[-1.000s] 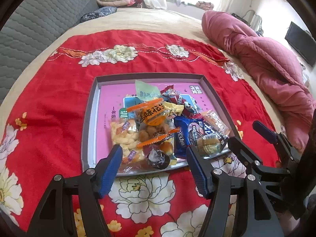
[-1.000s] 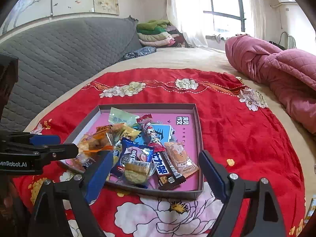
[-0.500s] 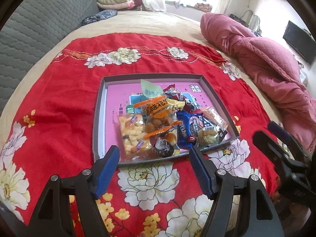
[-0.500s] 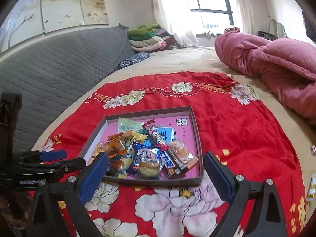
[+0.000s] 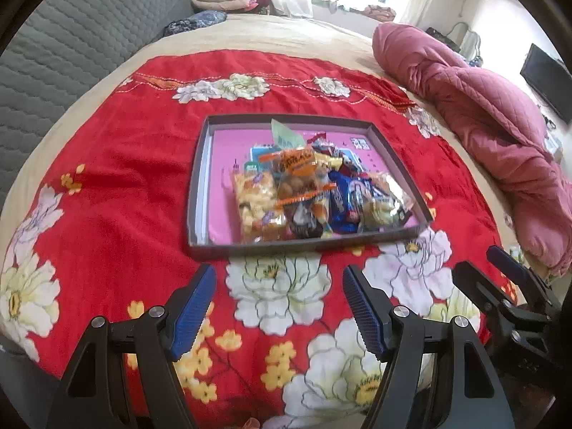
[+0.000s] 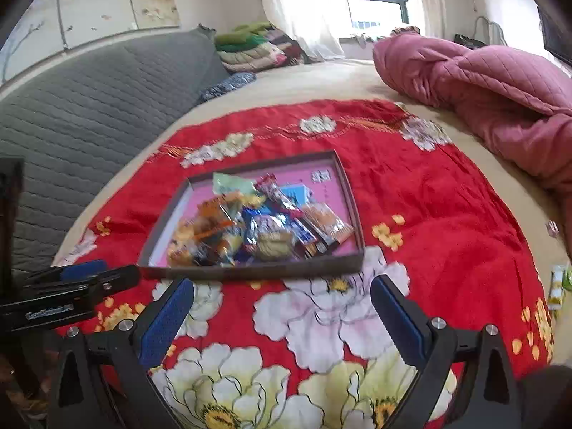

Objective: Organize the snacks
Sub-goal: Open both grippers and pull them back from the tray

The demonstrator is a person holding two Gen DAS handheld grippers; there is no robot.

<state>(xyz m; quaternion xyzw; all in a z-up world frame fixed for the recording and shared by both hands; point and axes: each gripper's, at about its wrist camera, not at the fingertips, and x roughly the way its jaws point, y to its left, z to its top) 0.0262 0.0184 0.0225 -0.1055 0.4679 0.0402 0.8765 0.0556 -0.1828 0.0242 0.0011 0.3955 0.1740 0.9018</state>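
Note:
A shallow grey box with a pink bottom point(image 5: 200, 178) point(image 6: 348, 193) sits on the red flowered cloth. Several wrapped snacks lie piled in its near half point(image 5: 304, 196) point(image 6: 261, 230), among them a yellow puff bag point(image 5: 255, 207), an orange-labelled bag point(image 5: 296, 164) and a blue biscuit pack point(image 5: 345, 196). My left gripper point(image 5: 279, 304) is open and empty, a short way in front of the box's near edge. My right gripper point(image 6: 282, 318) is open and empty, also in front of the box. Each gripper shows at the side of the other's view.
The red cloth point(image 5: 118, 164) covers a beige bed. A pink quilt point(image 5: 493, 125) is bunched at the right. A grey padded headboard point(image 6: 89, 107) runs along the left. Folded clothes point(image 6: 250, 46) are stacked at the far end. A small packet point(image 6: 556, 286) lies off the cloth at right.
Both grippers have pulled back from the box, which now looks smaller and farther away. Both stay open and empty. The snacks have not moved.

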